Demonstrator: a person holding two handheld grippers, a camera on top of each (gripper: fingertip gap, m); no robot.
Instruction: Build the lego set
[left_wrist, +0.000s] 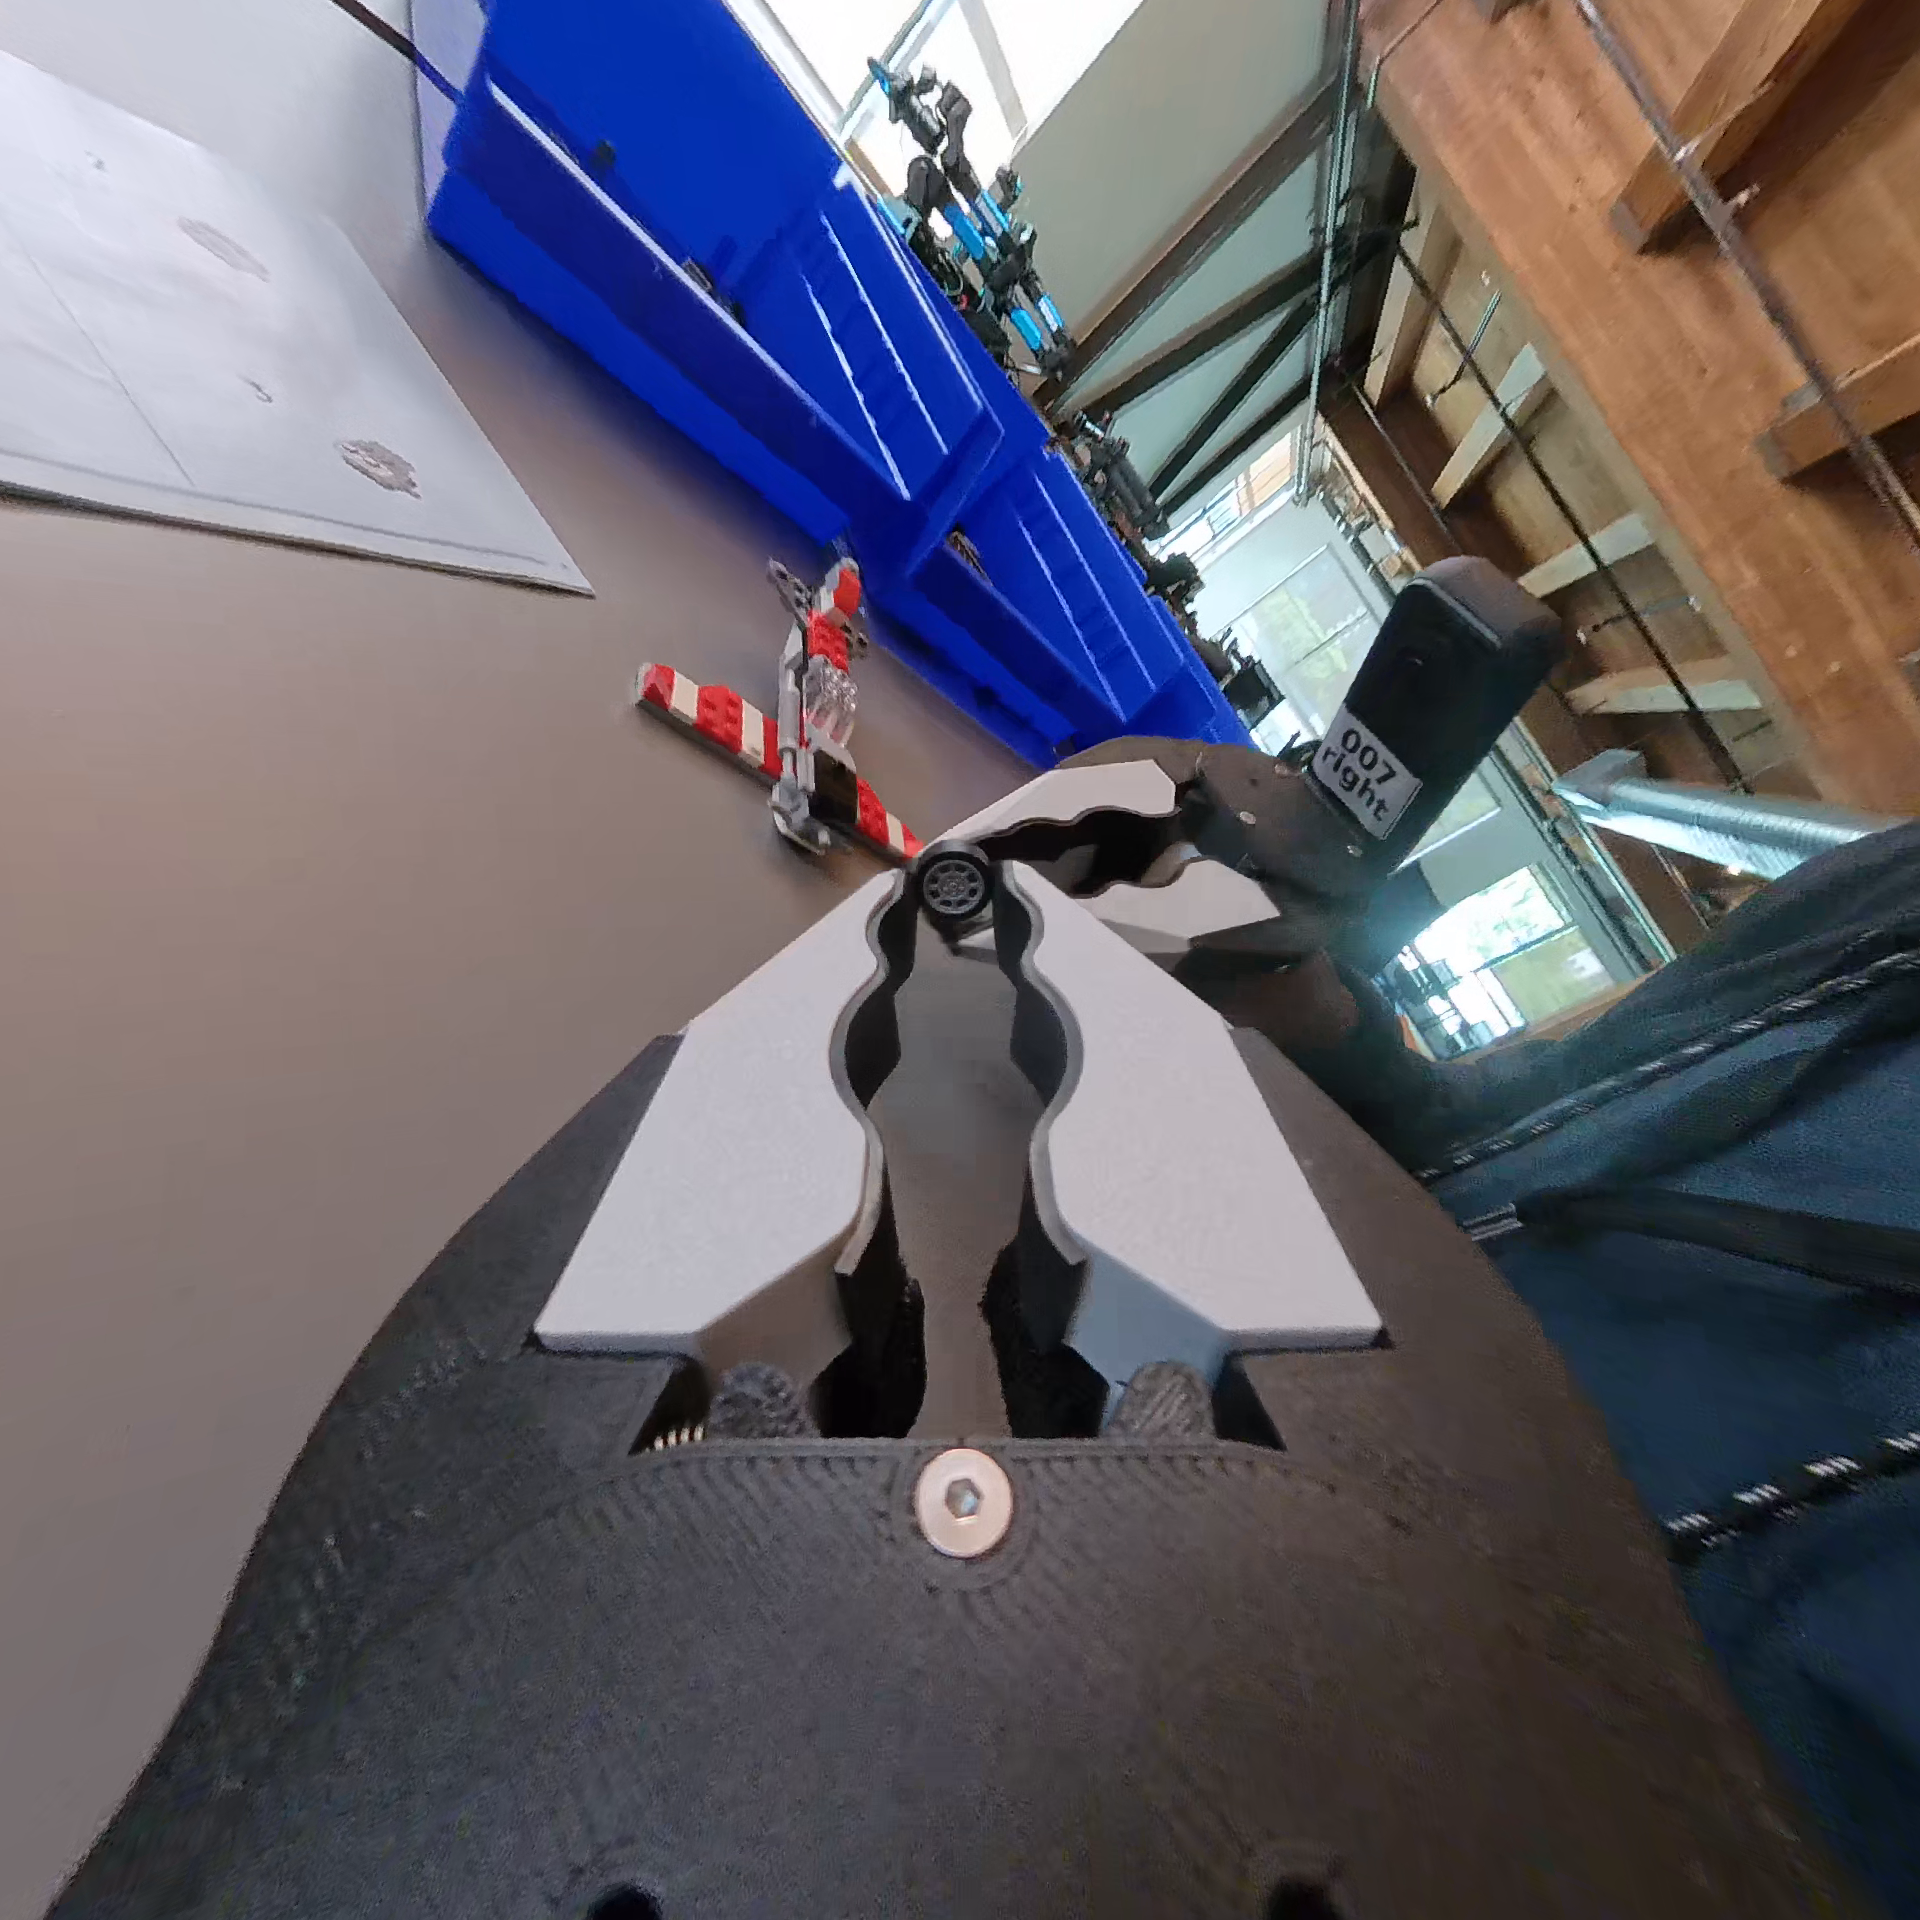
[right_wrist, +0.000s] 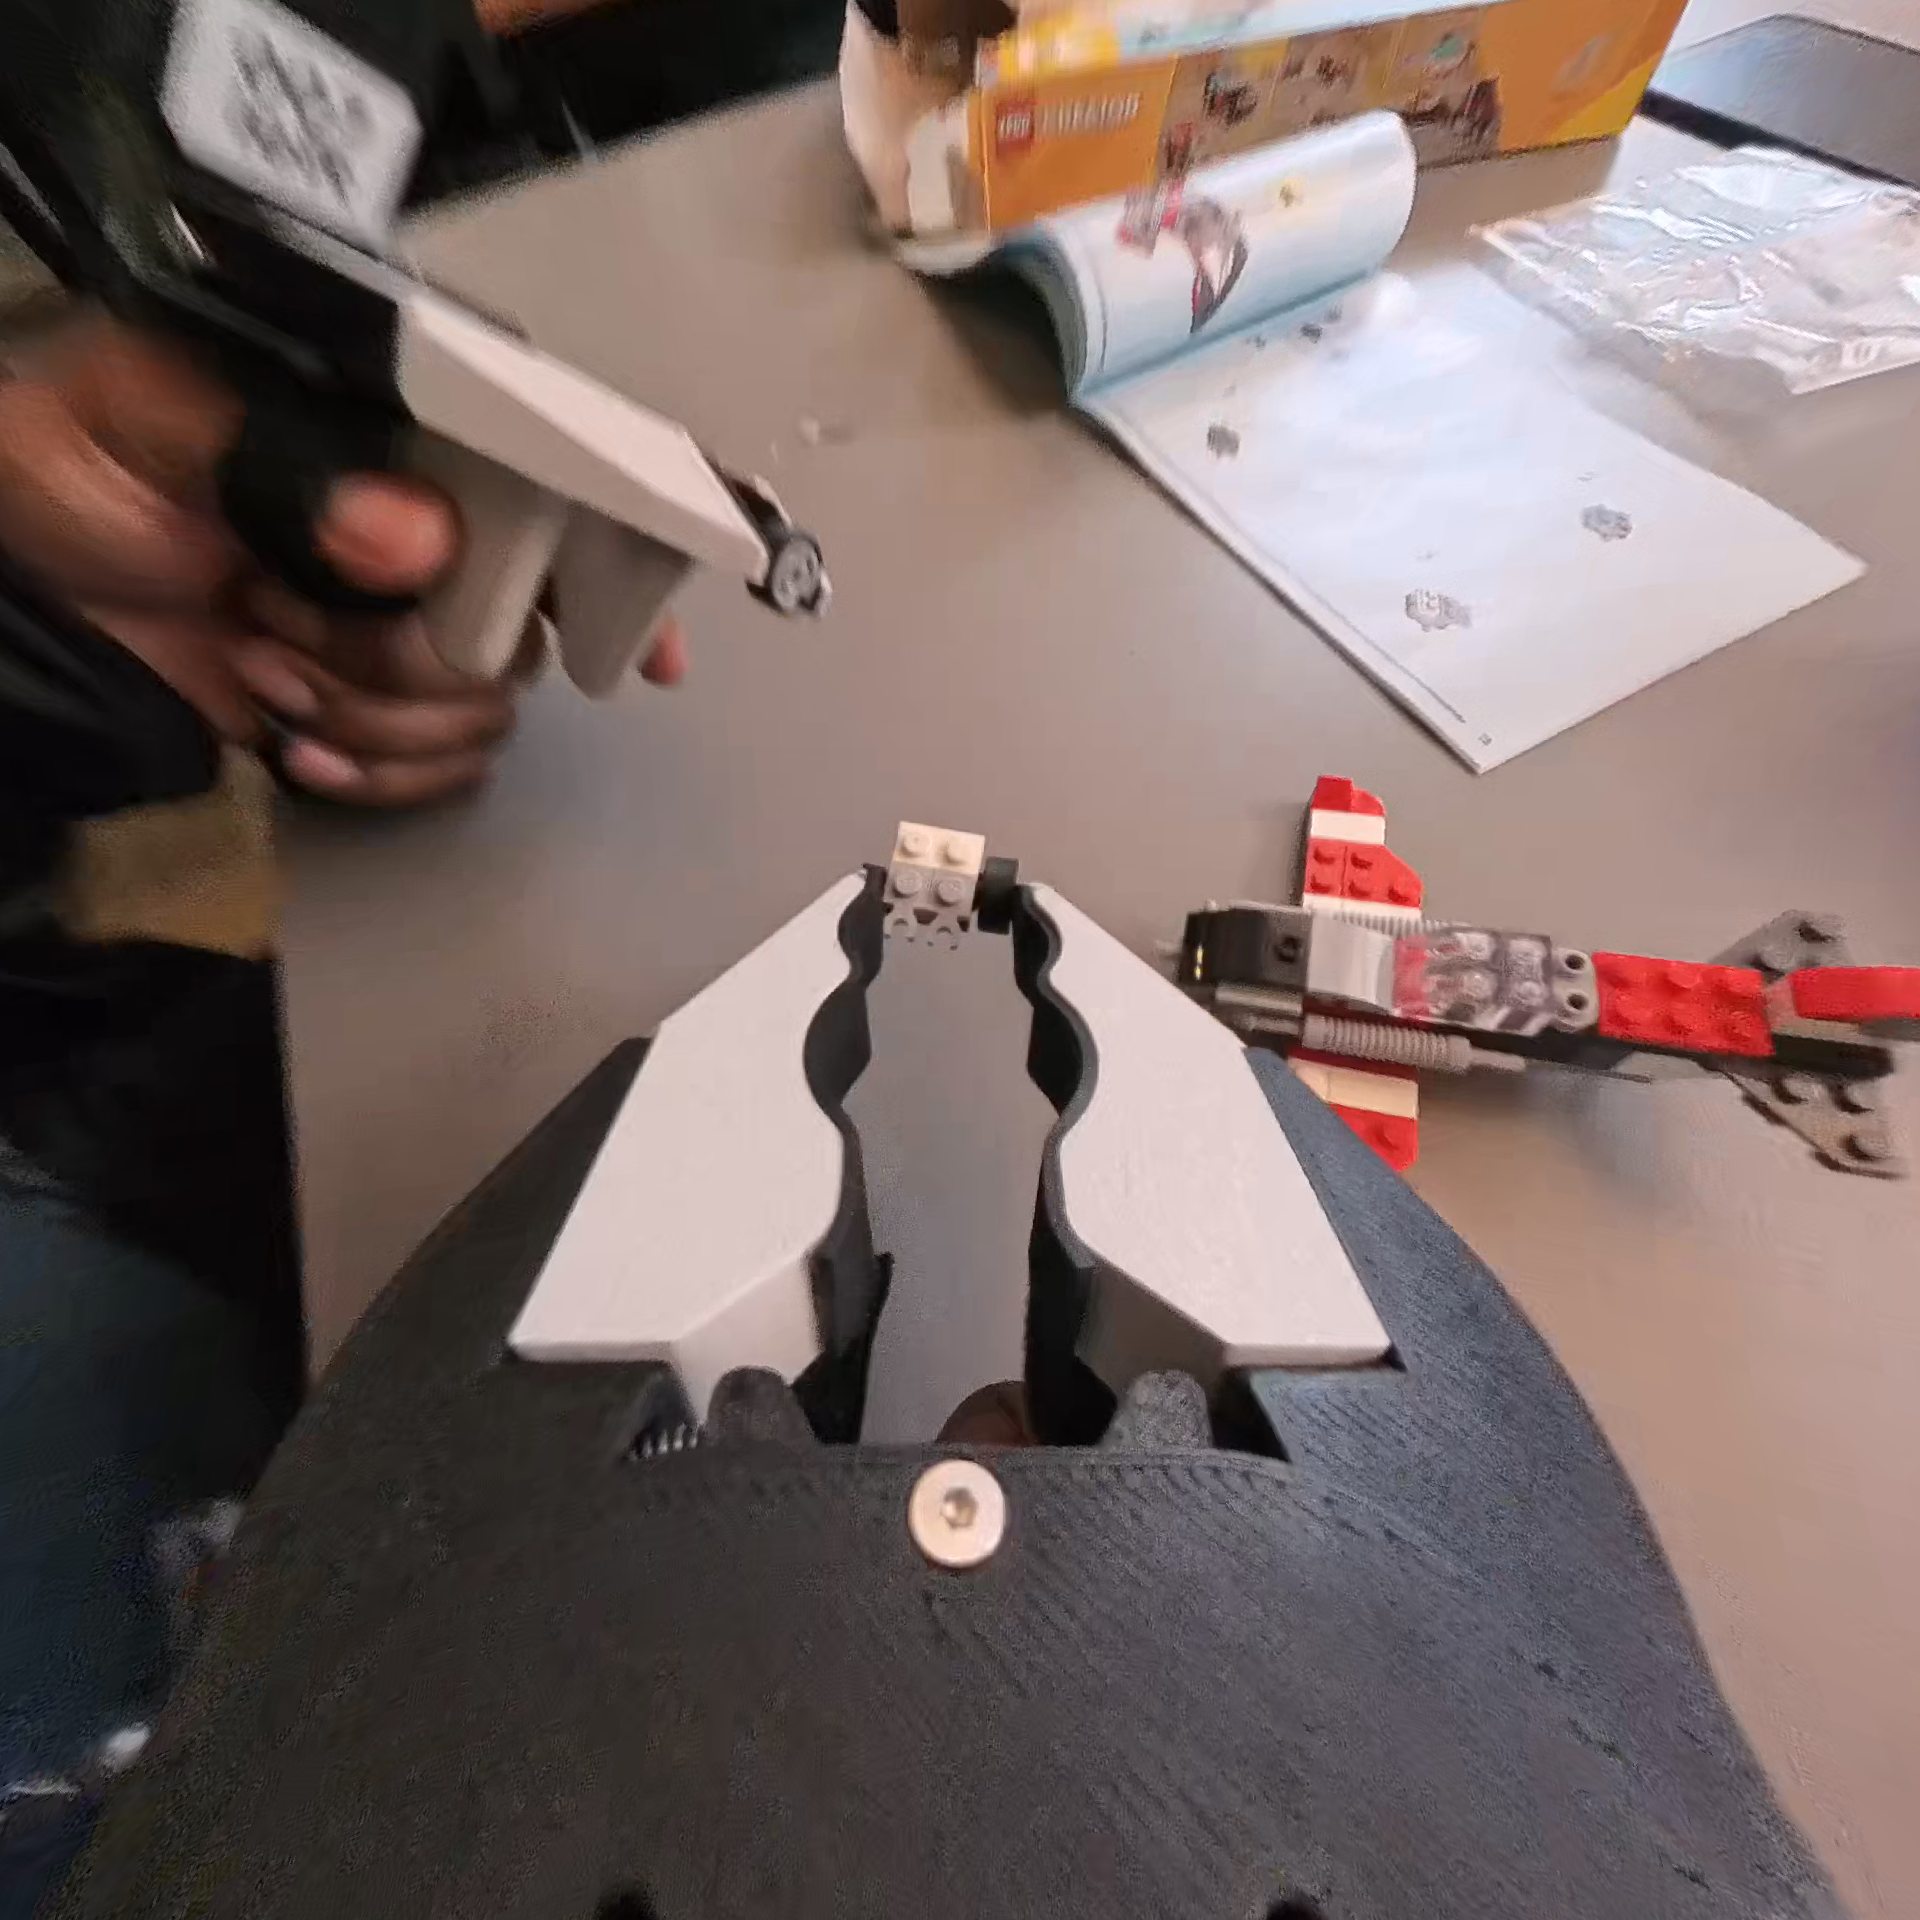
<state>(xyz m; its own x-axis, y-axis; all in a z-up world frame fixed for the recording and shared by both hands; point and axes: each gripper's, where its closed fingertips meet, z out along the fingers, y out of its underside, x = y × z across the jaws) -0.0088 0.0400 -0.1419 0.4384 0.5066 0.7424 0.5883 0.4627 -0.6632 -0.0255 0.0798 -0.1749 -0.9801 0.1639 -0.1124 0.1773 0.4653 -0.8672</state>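
Currently, by part:
Left tool (left_wrist: 956, 883): clamped on a small black wheel (left_wrist: 954, 883) with a grey hub, held above the worktop (left_wrist: 312, 935).
Right tool (right_wrist: 940, 894): clamped on a small grey brick assembly (right_wrist: 935, 883) with a black wheel on its right side.
Plane model (right_wrist: 1507, 987): red, white and grey, lying on the worktop just right of the right tool's tips.
Instruction booklet (right_wrist: 1455, 520): open, beyond the plane model.
Lego box (right_wrist: 1299, 94): behind the booklet.
Blue bins (left_wrist: 831, 364): beyond the plane model in the left wrist view.
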